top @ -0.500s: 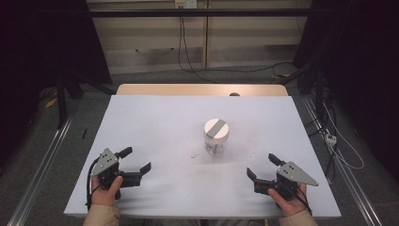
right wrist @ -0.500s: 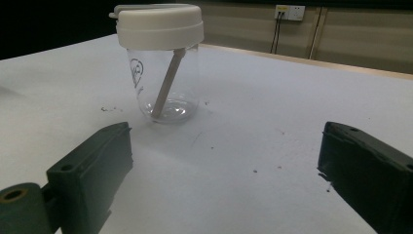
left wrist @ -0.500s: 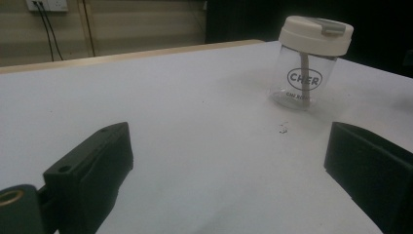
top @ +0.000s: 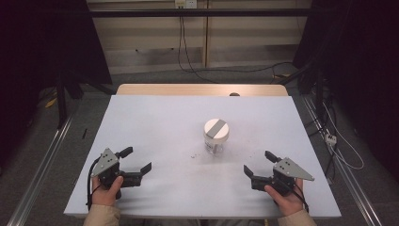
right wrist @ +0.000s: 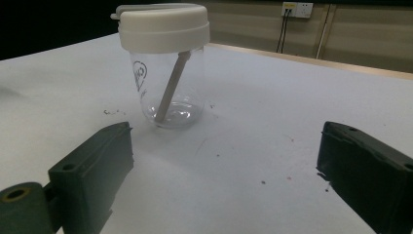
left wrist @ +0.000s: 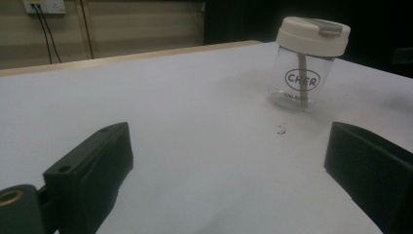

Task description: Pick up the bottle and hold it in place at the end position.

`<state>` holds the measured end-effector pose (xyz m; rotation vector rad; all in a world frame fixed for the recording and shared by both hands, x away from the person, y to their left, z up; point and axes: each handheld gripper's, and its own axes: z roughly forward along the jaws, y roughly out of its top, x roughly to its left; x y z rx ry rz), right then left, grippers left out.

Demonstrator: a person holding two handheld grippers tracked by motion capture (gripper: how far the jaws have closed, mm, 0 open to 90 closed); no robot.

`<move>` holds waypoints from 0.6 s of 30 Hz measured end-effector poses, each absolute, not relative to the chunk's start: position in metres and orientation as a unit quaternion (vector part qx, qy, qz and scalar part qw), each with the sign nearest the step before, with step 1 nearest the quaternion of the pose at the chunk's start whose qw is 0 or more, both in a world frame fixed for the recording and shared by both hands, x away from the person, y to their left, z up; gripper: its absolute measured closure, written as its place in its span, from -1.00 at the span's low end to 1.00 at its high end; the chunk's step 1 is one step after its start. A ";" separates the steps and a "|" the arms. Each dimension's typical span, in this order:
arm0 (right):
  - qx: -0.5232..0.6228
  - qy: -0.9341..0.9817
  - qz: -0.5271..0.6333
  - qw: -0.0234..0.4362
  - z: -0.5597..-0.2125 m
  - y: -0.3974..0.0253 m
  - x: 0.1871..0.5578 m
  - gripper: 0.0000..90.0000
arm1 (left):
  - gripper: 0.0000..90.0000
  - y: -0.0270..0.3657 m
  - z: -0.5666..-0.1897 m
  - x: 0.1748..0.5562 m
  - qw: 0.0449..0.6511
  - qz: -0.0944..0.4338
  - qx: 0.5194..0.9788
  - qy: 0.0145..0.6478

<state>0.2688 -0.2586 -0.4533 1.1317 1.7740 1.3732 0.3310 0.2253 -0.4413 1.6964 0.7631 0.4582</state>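
We held both grippers low over the white table [top: 155, 117], each on the near side of the clear cup [top: 216, 135], which stood upright a little beyond and between them. Our left gripper [top: 136, 160] sat well to the near left of the cup with its jaws spread wide and nothing between them; our right gripper [top: 258, 162] sat to the near right of the cup, nearer to it, likewise wide open and empty.

The main risk, as we judged it, lay in the cup's build. It was tall for its base and carried a heavy-looking cream lid [right wrist: 163, 27], so a jaw that met it off-centre or high up could tip it or skate it across the smooth sheet. The clear wall [left wrist: 302, 80] was rounded and looked slick, so a light pinch might let it slip or turn. If both grippers closed on it at once from the near side, they could push it away from us instead of trapping it.

Inside the cup we saw a pale straw [right wrist: 171, 87] that leaned from the lid down to the bottom; otherwise it looked empty, with no liquid to spill. A few dark specks [left wrist: 281, 129] lay on the table just in front of the cup.
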 end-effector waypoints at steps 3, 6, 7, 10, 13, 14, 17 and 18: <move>0.424 0.674 0.520 0.310 -0.452 -0.256 0.273 -0.87 | -0.93 0.225 -0.441 0.331 0.575 0.195 0.725 0.325; 0.422 0.677 0.520 0.306 -0.450 -0.252 0.280 -0.87 | -0.92 0.225 -0.442 0.331 0.575 0.196 0.725 0.323; 0.422 0.678 0.520 0.303 -0.450 -0.251 0.281 -0.88 | -0.92 0.225 -0.441 0.331 0.576 0.194 0.725 0.324; 0.419 0.683 0.516 0.301 -0.451 -0.248 0.287 -0.88 | -0.92 0.226 -0.442 0.331 0.576 0.194 0.725 0.323; 0.419 0.682 0.520 0.298 -0.449 -0.245 0.292 -0.88 | -0.92 0.226 -0.442 0.331 0.577 0.194 0.724 0.323; 0.420 0.681 0.521 0.296 -0.449 -0.245 0.294 -0.88 | -0.93 0.226 -0.442 0.331 0.577 0.195 0.724 0.323; 0.419 0.682 0.521 0.295 -0.449 -0.241 0.300 -0.87 | -0.92 0.225 -0.442 0.331 0.577 0.194 0.725 0.323; 0.419 0.683 0.521 0.294 -0.449 -0.239 0.302 -0.88 | -0.92 0.225 -0.442 0.331 0.577 0.194 0.725 0.323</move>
